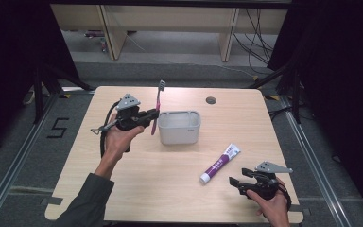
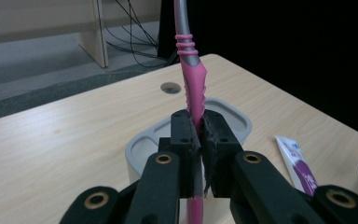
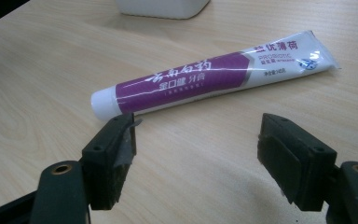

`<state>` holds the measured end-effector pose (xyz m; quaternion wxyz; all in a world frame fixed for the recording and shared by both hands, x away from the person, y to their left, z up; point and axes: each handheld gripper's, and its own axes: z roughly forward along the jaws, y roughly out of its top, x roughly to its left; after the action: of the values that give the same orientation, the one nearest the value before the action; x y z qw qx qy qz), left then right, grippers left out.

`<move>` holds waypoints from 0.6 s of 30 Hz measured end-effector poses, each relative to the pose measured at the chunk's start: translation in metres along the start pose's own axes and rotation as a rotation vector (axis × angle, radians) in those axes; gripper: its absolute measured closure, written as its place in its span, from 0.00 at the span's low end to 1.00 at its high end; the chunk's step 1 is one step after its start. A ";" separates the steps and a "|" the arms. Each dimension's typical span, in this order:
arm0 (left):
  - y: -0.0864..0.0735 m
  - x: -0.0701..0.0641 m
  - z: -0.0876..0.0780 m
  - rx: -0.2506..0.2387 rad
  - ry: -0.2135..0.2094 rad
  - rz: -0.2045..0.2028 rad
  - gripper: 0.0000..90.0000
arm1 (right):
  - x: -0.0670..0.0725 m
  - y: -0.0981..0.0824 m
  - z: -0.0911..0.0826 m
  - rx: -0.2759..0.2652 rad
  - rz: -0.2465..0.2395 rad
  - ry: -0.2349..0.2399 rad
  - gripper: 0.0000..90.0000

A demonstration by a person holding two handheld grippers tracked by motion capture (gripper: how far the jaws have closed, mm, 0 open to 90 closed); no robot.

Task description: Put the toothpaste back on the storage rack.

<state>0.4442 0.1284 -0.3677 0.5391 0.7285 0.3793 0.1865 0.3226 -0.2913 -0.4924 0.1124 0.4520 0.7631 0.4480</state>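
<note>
A pink and grey toothbrush (image 1: pixel 158 105) stands upright in the air, with my left gripper (image 1: pixel 154 115) shut on its pink handle (image 2: pixel 193 95), just left of a grey rectangular holder (image 1: pixel 179 127). In the left gripper view the holder (image 2: pixel 142 142) lies right behind the jaws. A white and purple toothpaste tube (image 1: pixel 220 163) lies flat on the table, cap toward the front. My right gripper (image 1: pixel 235 182) rests near the front right edge, open and with nothing in it. In the right gripper view the tube (image 3: pixel 205 79) lies just beyond the spread jaws.
The wooden table (image 1: pixel 137 184) has a round cable hole (image 1: pixel 211 100) near its far edge. Beyond the table stand wooden furniture legs (image 1: pixel 227 40) and loose cables (image 1: pixel 257 42) on the floor. Black curtains hang at both sides.
</note>
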 end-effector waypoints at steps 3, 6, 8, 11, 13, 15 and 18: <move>0.004 0.001 0.010 -0.029 0.011 -0.003 0.92 | 0.000 0.000 0.000 0.002 0.005 0.004 0.32; 0.006 0.002 0.018 -0.046 0.023 -0.012 0.92 | 0.003 0.000 -0.001 0.011 0.035 0.005 0.32; 0.006 0.002 0.020 -0.052 0.027 -0.018 0.92 | 0.003 0.000 -0.001 0.014 0.041 0.007 0.32; 0.008 0.005 0.029 -0.075 0.046 -0.025 0.92 | 0.003 0.000 -0.001 0.010 0.032 0.005 0.32; 0.008 0.007 0.032 -0.090 0.053 -0.032 0.92 | 0.000 0.000 0.000 0.000 -0.004 0.004 0.32; 0.008 0.008 0.036 -0.091 0.061 -0.033 0.92 | 0.000 0.000 0.000 -0.001 -0.004 0.004 0.32; 0.006 0.010 0.040 -0.093 0.078 -0.029 0.92 | 0.000 0.000 0.000 -0.001 -0.002 0.007 0.32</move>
<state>0.4797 0.1097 -0.3773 0.5600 0.6891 0.4016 0.2243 0.3226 -0.2912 -0.4923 0.1105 0.4497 0.7636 0.4500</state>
